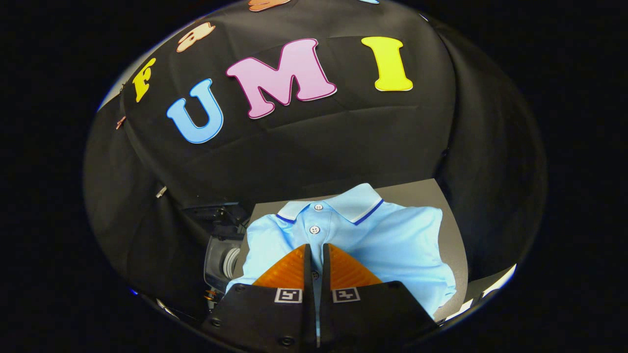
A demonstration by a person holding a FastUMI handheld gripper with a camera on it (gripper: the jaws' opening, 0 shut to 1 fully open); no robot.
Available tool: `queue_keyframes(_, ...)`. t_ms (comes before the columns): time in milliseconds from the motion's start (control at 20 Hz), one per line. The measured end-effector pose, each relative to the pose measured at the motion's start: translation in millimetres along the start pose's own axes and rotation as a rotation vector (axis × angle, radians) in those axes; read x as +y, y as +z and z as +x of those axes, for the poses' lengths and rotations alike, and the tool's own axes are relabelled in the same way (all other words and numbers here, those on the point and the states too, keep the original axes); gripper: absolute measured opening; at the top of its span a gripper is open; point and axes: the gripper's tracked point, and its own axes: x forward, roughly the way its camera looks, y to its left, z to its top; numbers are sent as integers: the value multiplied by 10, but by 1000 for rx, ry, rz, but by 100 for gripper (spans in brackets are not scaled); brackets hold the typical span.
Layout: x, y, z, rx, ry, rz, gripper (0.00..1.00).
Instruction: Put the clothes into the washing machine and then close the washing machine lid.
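A light blue polo shirt [387, 245] with a white collar edged in dark blue lies on a grey tabletop [422, 193]. My gripper [316, 247] is over the shirt's button placket, below the collar. Its two orange fingers [289, 269] stand almost together, with a thin strip of the placket fabric and one button showing in the narrow gap between them. Both fingers press on that fabric. Two more buttons [314, 229] lie just ahead of the fingertips. The shirt's lower part is hidden under the gripper body.
A grey device with a white ribbed round part [223, 260] sits beside the table's left edge, with black hardware [216, 215] above it. The black cloth wall rises right behind the table. Bare tabletop shows to the right of the shirt.
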Motion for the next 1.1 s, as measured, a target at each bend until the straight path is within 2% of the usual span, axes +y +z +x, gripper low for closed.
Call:
queue_keyframes(300, 348, 169, -181, -37, 119, -2, 8)
queue_keyframes(550, 863, 183, -297, -66, 175, -29, 8)
queue_keyframes(850, 1878, 96, -335, -91, 247, -40, 8)
queue_keyframes(1100, 2706, -13, -175, -88, 288, -34, 8)
